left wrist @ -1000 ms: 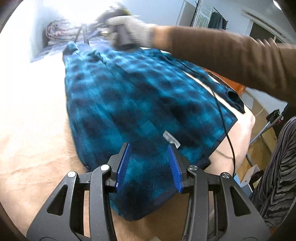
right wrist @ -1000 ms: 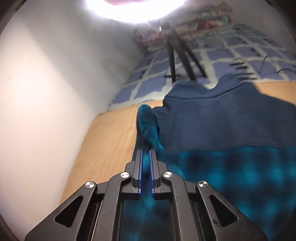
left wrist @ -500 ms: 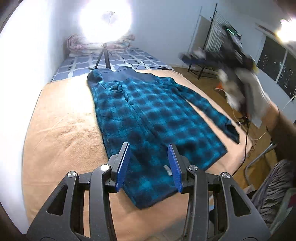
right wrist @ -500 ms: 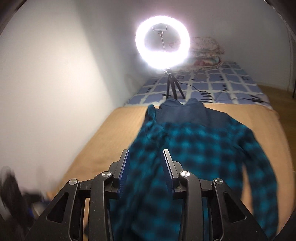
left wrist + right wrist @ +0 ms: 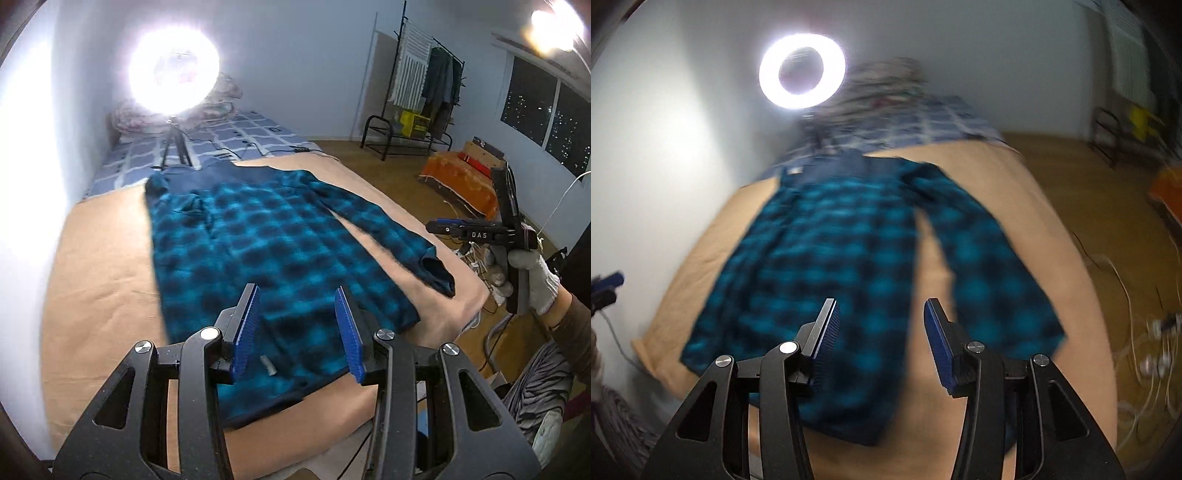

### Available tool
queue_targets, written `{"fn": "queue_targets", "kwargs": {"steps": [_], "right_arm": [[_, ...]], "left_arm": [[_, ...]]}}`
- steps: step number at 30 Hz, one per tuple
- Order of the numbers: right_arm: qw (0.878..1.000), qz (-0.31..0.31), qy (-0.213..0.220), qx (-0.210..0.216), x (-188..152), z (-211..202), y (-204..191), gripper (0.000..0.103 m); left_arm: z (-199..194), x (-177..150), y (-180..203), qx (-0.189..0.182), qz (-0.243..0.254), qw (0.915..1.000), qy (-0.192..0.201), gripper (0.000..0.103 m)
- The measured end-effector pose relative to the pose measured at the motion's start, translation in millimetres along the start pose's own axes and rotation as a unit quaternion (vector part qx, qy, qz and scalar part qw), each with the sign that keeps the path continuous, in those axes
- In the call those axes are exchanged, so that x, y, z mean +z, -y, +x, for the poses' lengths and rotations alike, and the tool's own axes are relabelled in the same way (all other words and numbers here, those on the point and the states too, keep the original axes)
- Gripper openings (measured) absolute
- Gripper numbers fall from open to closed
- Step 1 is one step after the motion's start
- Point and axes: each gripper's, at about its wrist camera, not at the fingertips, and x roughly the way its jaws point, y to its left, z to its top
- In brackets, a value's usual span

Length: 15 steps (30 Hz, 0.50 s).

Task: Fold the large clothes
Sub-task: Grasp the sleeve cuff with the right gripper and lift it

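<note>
One bed (image 5: 92, 266) with a tan cover fills the space ahead of and below both hand-held grippers; one blue plaid shirt (image 5: 258, 251) lies flat on it, collar at the far end by the ring light (image 5: 171, 68), hem nearest the left hand-held gripper (image 5: 301, 332). One long sleeve (image 5: 982, 258) angles out just right of the right hand-held gripper (image 5: 881, 339), a strip of bare cover showing between it and the body; the other sleeve looks folded in along the far-left edge, hard to confirm. Shirt looks like thick fleece or flannel: soft, limp, fairly light, not slippery, nothing fragile; it will drape and sag when lifted, so best pinched at firm edges, likely the cuff (image 5: 437, 271) or shoulder seam for the sleeve fold, then hem corners. Left hand-held gripper: jaws partly apart, nothing between them, hanging above the hem. Right hand-held gripper: jaws opening, nothing between them, also clear of the cloth; a gloved hand (image 5: 535, 280) carries it at the bed's right side. Count: one shirt, two hand-held grippers, one ring light on a tripod (image 5: 175, 147). One small white tag (image 5: 269, 366) lies on the hem between the left fingers.
</note>
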Motion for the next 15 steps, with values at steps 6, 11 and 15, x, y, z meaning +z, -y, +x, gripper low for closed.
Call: {"fn": "queue_targets", "kwargs": {"steps": [6, 11, 15], "right_arm": [[0.992, 0.123, -0.003, -0.011, -34.0, -14.0, 91.0, 0.049], [0.977, 0.211, -0.011, -0.04, -69.0, -11.2, 151.7, 0.049], [0.962, 0.272, 0.004, -0.02, -76.4, -9.9, 170.7, 0.049]], "left_arm": [[53.5, -17.7, 4.7, -0.039, -0.035, 0.998, -0.036, 0.042], [88.7, -34.9, 8.5, -0.04, -0.02, 0.9959, -0.079, 0.042], [103.5, -40.4, 15.8, -0.043, -0.013, 0.9943, -0.097, 0.042]]}}
